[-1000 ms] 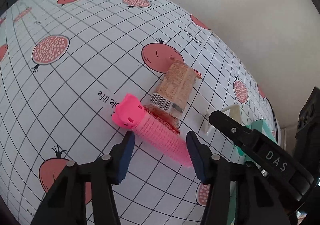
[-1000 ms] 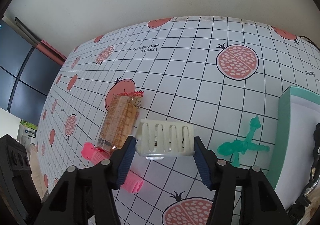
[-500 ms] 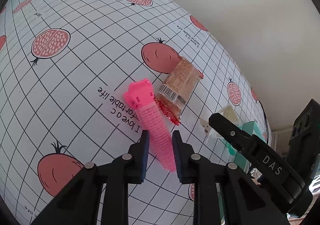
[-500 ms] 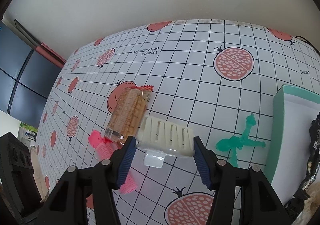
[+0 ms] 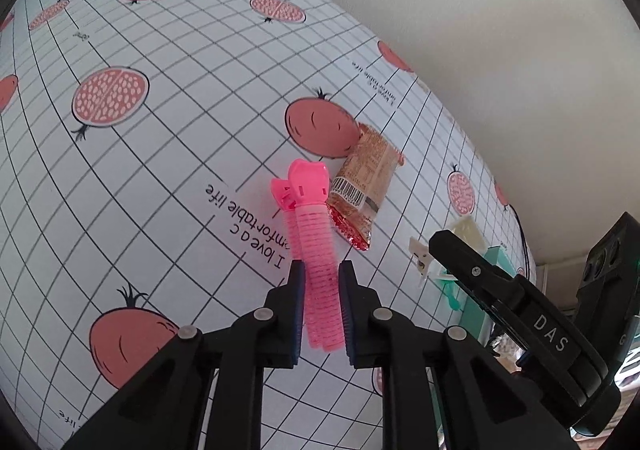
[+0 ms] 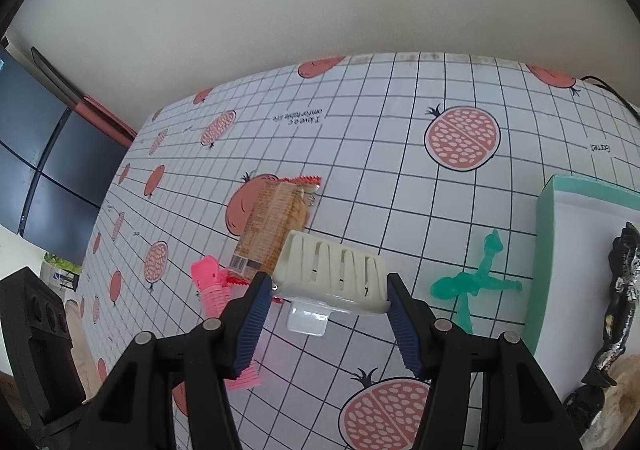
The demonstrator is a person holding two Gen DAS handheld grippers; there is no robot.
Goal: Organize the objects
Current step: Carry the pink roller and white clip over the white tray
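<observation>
1. The surface [image 5: 168, 154] is a white grid cloth printed with pomegranates, backed by a plain pale wall; dark panels stand at the far left of the right wrist view.
2. The snack packet [image 6: 276, 226] serves as landmark: it lies flat on the surface, its far end over a printed pomegranate.
3. Left of the snack packet, a pink hair roller [image 5: 316, 246] is clamped between the narrow left tongs [image 5: 322, 310], its clip end pointing away towards the packet and just beside the packet's barcode end.
4. In front of the snack packet in the right wrist view, a cream slotted clip [image 6: 332, 274] sits tilted between the right tongs [image 6: 328, 326], whose blue pads press both its ends; it overlaps the packet's near end from this angle.
5. Right of the snack packet, a green plastic figure [image 6: 472, 282] lies on the surface.
6. Further right of it stands a teal-edged box [image 6: 560, 234] holding a dark figurine [image 6: 620, 290].
</observation>
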